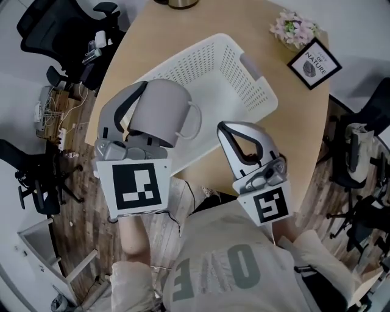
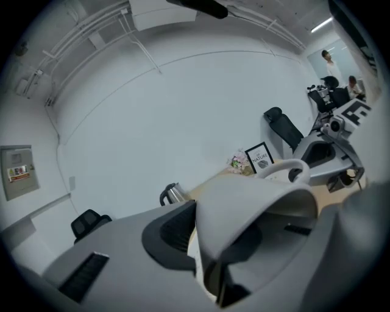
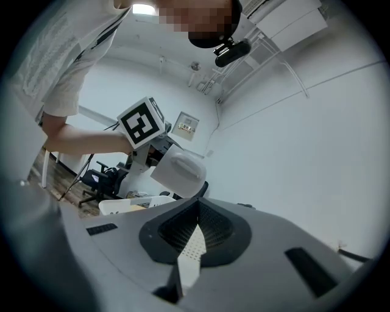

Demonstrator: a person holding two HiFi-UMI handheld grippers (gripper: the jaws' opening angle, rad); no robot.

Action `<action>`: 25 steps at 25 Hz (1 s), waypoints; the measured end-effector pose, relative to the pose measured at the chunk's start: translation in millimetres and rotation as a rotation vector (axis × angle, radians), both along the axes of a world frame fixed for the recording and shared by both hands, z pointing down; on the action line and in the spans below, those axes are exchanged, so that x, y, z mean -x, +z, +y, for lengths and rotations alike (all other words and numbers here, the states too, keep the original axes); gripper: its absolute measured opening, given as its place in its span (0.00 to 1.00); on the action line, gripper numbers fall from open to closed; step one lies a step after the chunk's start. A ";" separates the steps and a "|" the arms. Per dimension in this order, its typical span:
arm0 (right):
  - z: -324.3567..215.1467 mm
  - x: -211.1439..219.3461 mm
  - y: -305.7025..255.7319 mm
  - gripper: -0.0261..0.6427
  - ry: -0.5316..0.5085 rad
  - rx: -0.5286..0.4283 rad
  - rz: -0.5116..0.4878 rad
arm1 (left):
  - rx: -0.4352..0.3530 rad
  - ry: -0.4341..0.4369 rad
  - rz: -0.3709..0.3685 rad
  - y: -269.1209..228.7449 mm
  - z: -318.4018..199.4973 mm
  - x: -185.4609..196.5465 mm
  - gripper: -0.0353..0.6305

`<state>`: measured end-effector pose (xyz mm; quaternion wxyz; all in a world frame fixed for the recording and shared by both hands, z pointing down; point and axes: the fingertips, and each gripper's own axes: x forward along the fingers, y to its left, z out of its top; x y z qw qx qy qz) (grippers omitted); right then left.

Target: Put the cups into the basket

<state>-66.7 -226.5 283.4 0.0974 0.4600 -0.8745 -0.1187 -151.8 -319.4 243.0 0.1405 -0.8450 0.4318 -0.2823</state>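
A grey cup [image 1: 159, 113] with a loop handle hangs over the near left corner of the white perforated basket [image 1: 262, 85], which lies empty. My left gripper [image 1: 149, 97] is shut on the cup's wall. In the left gripper view the cup [image 2: 256, 201] fills the space between the jaws, its mouth toward the camera. My right gripper [image 1: 224, 127] hovers at the basket's near edge, jaws shut with nothing between them. The right gripper view shows its tips [image 3: 196, 204] meeting, with the held cup [image 3: 180, 172] and the basket [image 3: 131, 204] beyond.
The basket sits on a light wooden table [image 1: 152, 36]. A framed sign [image 1: 314, 64] and a small flower pot [image 1: 294, 27] stand at the far right, and a kettle [image 1: 177, 3] at the far edge. Office chairs [image 1: 42, 24] stand around the table.
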 end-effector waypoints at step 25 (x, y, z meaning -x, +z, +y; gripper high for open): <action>-31.2 -52.4 6.9 0.04 0.049 0.048 -0.142 | 0.680 0.310 -0.505 270.3 -45.3 -77.1 0.13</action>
